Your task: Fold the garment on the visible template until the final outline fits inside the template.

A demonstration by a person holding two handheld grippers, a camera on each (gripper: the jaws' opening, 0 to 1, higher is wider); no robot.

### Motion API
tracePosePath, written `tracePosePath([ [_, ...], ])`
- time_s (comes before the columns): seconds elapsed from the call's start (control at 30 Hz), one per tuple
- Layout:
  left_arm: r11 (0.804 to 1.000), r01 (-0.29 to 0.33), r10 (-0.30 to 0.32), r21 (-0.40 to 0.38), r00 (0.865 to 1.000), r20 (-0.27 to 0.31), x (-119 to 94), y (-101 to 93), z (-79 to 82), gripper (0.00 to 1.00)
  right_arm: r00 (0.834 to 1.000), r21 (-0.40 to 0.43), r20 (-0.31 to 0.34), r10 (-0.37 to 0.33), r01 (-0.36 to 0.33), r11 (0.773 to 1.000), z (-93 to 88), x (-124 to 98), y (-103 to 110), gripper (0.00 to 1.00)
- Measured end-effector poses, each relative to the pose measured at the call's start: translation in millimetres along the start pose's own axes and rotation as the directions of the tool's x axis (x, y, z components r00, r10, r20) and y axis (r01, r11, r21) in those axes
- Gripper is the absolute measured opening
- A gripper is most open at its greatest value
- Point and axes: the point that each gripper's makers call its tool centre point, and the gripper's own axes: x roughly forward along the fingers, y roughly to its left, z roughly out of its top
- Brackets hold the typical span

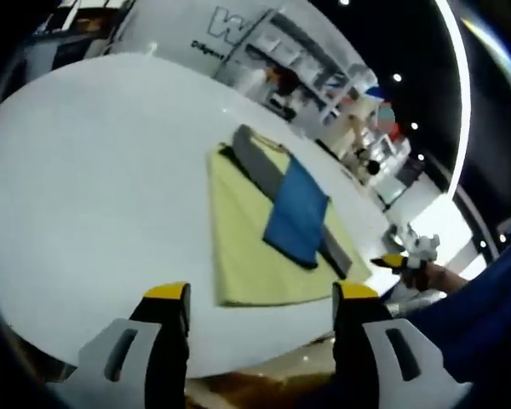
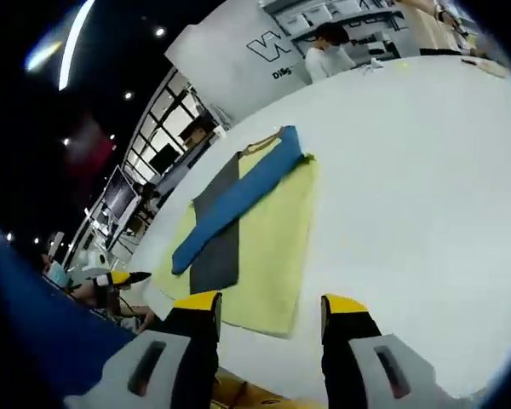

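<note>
Fingers of both grippers hung spread and empty above the white counter (image 1: 85, 204).

Left gripper (image 1: 261, 298) and right gripper (image 2: 269, 308) held nothing; the garment (image 1: 289, 200), grey with a blue fold across, lay on the yellow template (image 1: 238, 247), seemingly folded, its outline still to be checked.

The table (image 1: 85, 187) looks smooth, matt and white, the yellow template (image 2: 272, 239) flat and matt like thin sheet, and the garment (image 1: 298, 209) soft matt cloth in blue and grey.
</note>
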Motion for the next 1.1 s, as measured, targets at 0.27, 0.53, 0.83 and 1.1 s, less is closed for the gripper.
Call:
tracePosePath([
  [0.27,0.999,0.054,-0.054,-0.005,0.998,-0.037,10.2,-12.2,-1.9,0.61,0.997,0.039,-0.064,-0.030,0.033,0.999,-34.8,-24.2,-5.8,0.36],
  [0.53,0.997,0.082,-0.081,0.000,0.994,-0.068,19.1,-15.4,-3.9,0.54,0.999,0.068,-0.049,0.011,-0.008,0.998,-45.9,-23.9,-3.4,0.34],
  [0.83,0.993,0.118,-0.120,-0.030,0.991,-0.063,42.2,-27.5,2.0,0.45,0.998,0.064,-0.013,0.066,-0.065,0.996,-32.2,2.4,9.8,0.32],
  [1.1,0.990,0.137,-0.139,-0.033,0.986,-0.089,40.5,-28.9,-7.5,0.41,0.996,0.088,-0.028,0.081,-0.079,0.993,-43.2,-0.4,17.5,0.30],
])
